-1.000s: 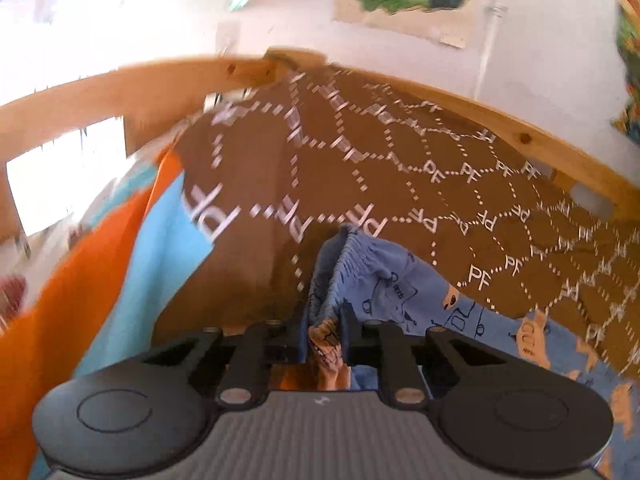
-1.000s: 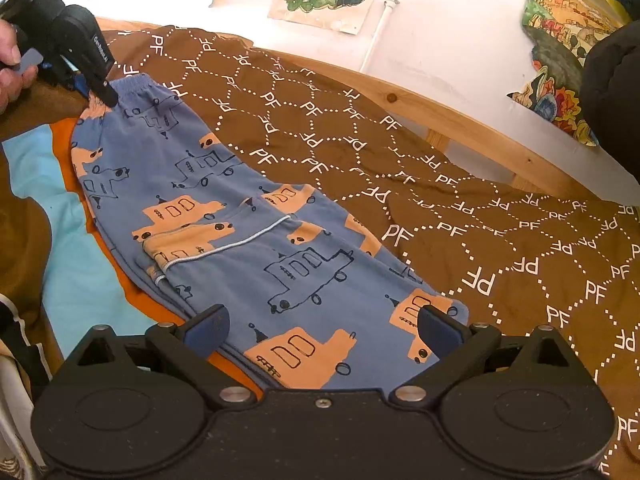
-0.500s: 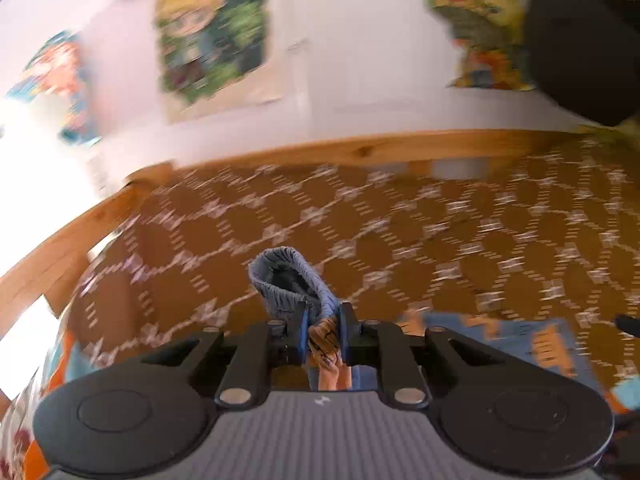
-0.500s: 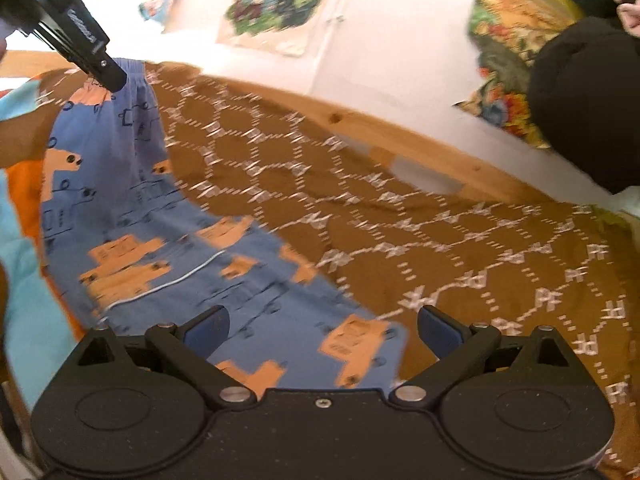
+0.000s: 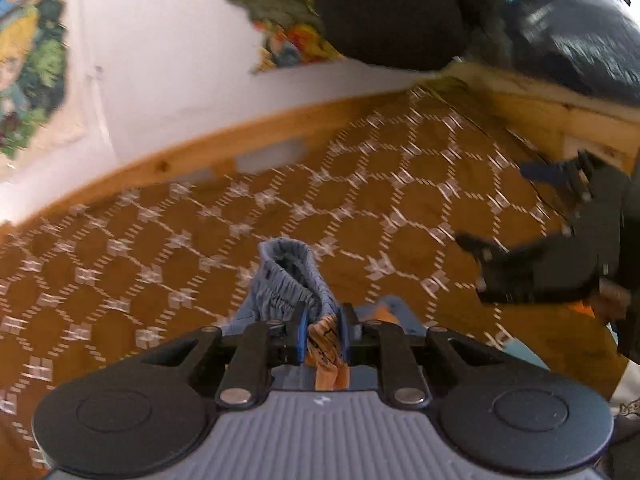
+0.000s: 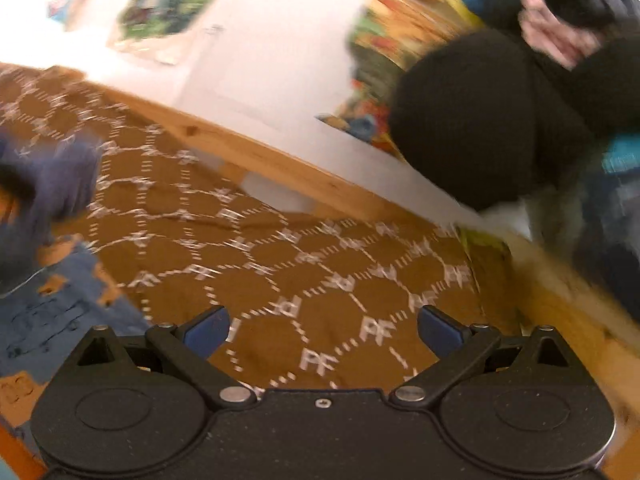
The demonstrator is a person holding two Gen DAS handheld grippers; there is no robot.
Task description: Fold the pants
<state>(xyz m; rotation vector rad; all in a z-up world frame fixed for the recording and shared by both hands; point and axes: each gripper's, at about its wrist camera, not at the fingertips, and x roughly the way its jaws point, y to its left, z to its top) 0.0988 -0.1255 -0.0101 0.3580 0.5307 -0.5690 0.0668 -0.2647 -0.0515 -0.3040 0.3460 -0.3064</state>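
The left gripper (image 5: 322,334) pinches the blue pants with orange pictures (image 5: 290,280) by the stretchy waistband, which sticks up above the brown bedspread with white shapes (image 5: 200,216). The black right gripper (image 5: 532,216) hangs at the right, spread wide, near the wooden bed frame (image 5: 168,164).

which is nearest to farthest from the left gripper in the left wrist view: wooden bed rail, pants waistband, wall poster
1. pants waistband: clamped between the jaws of the left gripper.
2. wooden bed rail: past the brown patterned bedspread, along its far edge.
3. wall poster: on the wall above the rail, upper left.
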